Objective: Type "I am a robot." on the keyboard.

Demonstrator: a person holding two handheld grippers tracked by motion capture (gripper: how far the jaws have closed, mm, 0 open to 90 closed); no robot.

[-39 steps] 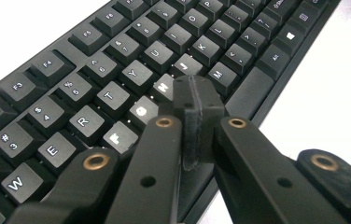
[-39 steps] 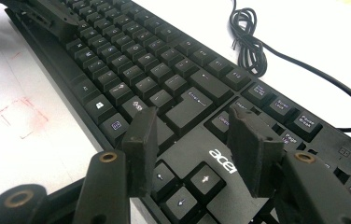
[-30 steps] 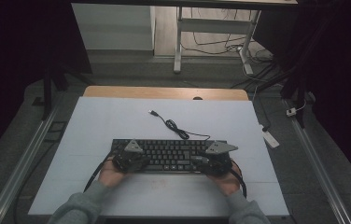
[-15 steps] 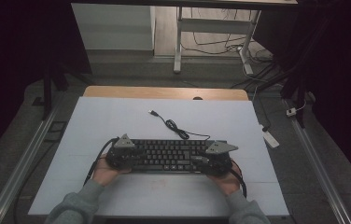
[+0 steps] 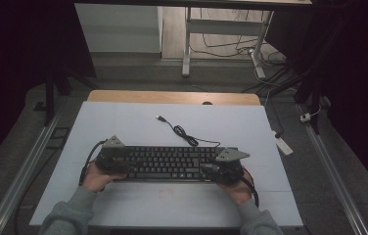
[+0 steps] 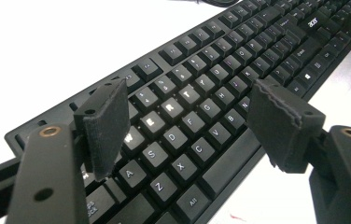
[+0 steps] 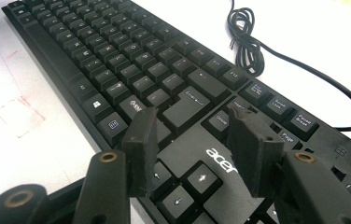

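While both claws gape, keyboard lies flat.

A: What's cut off? 
B: Keyboard runs off at 6 o'clock in left gripper view; its near end is cropped in right gripper view too.
A: Key legends? 
B: Unreadable in high view, too small.

Lab-type recording bay — white work table at frame centre, flanked by metal floor rails, dark curtains at both sides, loose cables on the floor, upper centre.
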